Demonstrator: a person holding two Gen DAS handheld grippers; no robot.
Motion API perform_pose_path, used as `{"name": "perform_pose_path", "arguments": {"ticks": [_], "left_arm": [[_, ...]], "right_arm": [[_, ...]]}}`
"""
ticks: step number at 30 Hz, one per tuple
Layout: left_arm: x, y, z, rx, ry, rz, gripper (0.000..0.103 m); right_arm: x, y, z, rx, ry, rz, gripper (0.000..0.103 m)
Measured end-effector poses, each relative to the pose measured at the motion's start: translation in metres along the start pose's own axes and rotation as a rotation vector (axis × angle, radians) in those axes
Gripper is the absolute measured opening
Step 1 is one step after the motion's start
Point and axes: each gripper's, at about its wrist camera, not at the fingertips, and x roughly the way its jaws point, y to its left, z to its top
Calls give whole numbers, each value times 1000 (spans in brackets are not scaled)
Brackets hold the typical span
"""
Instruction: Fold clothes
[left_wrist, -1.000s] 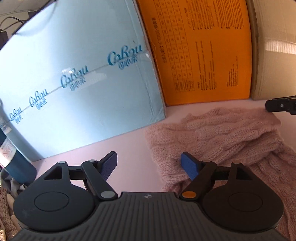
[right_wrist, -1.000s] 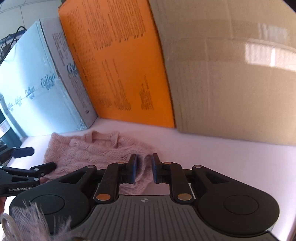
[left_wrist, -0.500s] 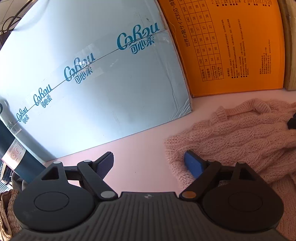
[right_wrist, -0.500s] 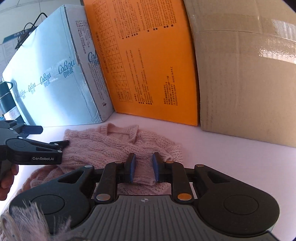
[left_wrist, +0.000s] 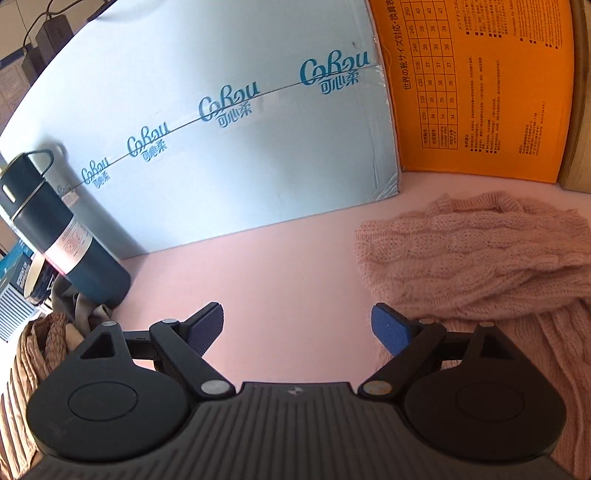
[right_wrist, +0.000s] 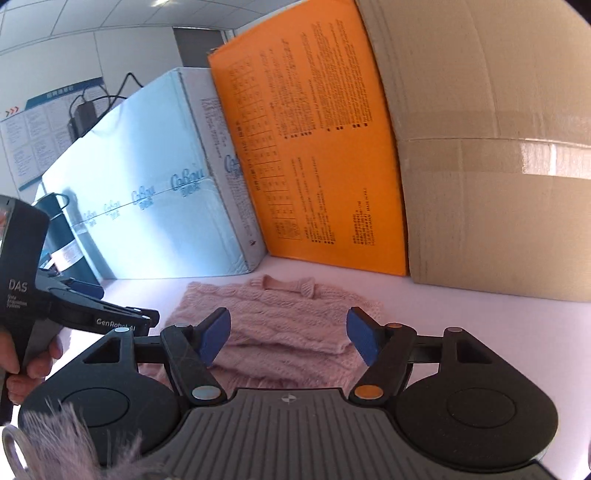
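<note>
now that right claw (right_wrist: 286, 338) is opening, sweater (right_wrist: 280, 325) lies released ahead, folded; left claw (left_wrist: 297, 328) opening wide, empty.

**Sweater on the table before a row of boxes**

The knit sweater (right_wrist: 280, 325) lies on the table (left_wrist: 280, 266). Behind it stand three boxes: tissue carton (left_wrist: 221, 129) left, shoe box (right_wrist: 317, 155) middle, cardboard box (right_wrist: 491, 155) right. A flask (left_wrist: 62, 236) stands left of the carton.

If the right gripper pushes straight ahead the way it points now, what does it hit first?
Most likely the pink knit sweater, lying folded on the table directly ahead of the right gripper, whose jaws are opening with nothing held.
</note>
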Motion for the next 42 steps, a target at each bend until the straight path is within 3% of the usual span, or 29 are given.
{"name": "perform_pose_path", "arguments": {"ticks": [9, 12, 16, 20, 23, 26, 32, 34, 36, 39, 42], "left_arm": [[-85, 25, -97, 11, 50, -91, 86], [-109, 28, -132, 20, 45, -157, 86], [-125, 18, -158, 93, 70, -162, 86], [-131, 13, -173, 129, 76, -167, 87], [-128, 11, -178, 168, 48, -150, 99], [-126, 17, -177, 185, 37, -143, 103], [-142, 51, -182, 124, 2, -127, 103], [-154, 67, -189, 109, -17, -137, 103], [-171, 84, -201, 101, -25, -211, 103], [-198, 103, -223, 75, -19, -388, 103], [-223, 107, -245, 52, 40, -541, 103]], "right_arm": [[-86, 49, -61, -39, 75, 10, 74], [-108, 67, -84, -50, 96, 29, 75], [-122, 83, -103, -43, 141, 57, 76], [-130, 91, -119, -28, 175, 70, 79], [-125, 96, -134, -54, 251, 42, 82], [-126, 109, -140, -183, 246, 34, 85], [-156, 91, -133, -85, 179, 98, 85], [-174, 85, -134, -114, 164, 90, 85], [-190, 81, -133, -152, 161, 95, 85], [-215, 75, -139, -208, 193, 115, 85], [-238, 70, -145, -219, 213, 156, 85]]}}
